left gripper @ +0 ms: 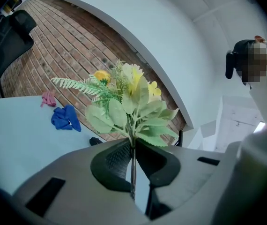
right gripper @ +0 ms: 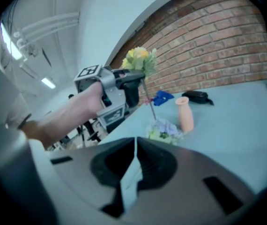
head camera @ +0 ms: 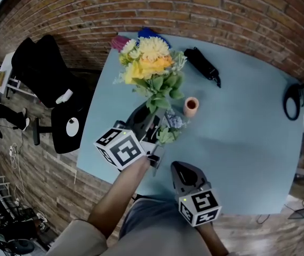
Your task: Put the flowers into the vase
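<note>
Blue table holds a vase beside a brick wall.

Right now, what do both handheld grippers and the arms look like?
Both match: the left gripper and right gripper have grey moulded shells and black ribbed fingers, and each carries a white cube with black square markers. No cables show. Forearms are bare; a tan sleeve shows at the left upper arm.

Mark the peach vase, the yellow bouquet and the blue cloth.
Small peach vase [right gripper: 186, 116]: right gripper view, its body.
Yellow flower bouquet [head camera: 151, 60]: head view, the blooms.
Crumpled blue cloth [left gripper: 65, 117]: left gripper view, its middle.
</note>
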The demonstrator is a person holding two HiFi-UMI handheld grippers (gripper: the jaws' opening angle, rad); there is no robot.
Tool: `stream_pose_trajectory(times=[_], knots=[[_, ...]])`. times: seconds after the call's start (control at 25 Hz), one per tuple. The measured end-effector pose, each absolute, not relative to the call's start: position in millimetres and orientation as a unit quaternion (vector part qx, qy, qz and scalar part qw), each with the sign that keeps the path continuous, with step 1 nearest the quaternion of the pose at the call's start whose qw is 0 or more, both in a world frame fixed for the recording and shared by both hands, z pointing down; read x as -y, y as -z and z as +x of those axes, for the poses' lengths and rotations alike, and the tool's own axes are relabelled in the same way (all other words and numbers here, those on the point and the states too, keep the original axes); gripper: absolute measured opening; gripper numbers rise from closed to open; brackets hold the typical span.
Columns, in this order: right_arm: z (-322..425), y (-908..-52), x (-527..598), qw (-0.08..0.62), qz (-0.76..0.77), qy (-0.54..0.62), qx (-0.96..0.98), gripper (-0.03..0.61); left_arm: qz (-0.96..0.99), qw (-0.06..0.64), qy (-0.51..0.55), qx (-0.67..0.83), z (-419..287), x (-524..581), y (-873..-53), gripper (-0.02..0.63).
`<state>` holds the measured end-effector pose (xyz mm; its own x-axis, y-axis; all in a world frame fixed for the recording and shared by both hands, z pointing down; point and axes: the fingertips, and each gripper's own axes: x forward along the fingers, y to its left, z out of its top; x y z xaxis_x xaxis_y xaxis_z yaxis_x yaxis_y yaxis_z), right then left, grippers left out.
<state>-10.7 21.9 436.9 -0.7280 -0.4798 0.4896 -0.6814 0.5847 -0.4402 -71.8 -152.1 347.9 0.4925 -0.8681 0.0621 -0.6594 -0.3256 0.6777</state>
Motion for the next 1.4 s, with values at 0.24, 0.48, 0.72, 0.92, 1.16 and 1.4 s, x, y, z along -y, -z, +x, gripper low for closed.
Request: stream_pose_trajectory(times=[0.24, 0.48, 0.72, 0.92, 1.16, 1.4], knots=[[-6.5, -439.0, -19.7, 0.158, 0.338, -0.317, 0.872, 0.025, 0.809, 0.31, 0.173, 0.468, -63.8, 166.6, -335.5, 0.044], [3.3, -437.4, -11.7, 0.151, 0.35, -0.319, 0.868, 0.025, 0.817, 0.291, 0.164, 0.47, -54.1, 179.6, -334.3, 0.044], [7.4, -439.7, -6.5, 0.149, 0.354, -0.324, 0.865, 0.025, 0.821, 0.279, 0.164, 0.47, -45.4, 194.5, -335.2, 0.044], [13.9, -444.0, -7.5, 0.151, 0.362, -0.33, 0.859, 0.025, 0.825, 0.258, 0.166, 0.474, -40.1, 201.9, -332.0, 0.044], [18.1, -445.2, -3.4, 0.147, 0.367, -0.334, 0.856, 0.025, 0.826, 0.239, 0.167, 0.482, -37.0, 215.9, -329.9, 0.044], [22.3, -446.0, 3.3, 0.149, 0.372, -0.333, 0.854, 0.024, 0.829, 0.216, 0.153, 0.492, -33.5, 225.2, -334.8, 0.044]])
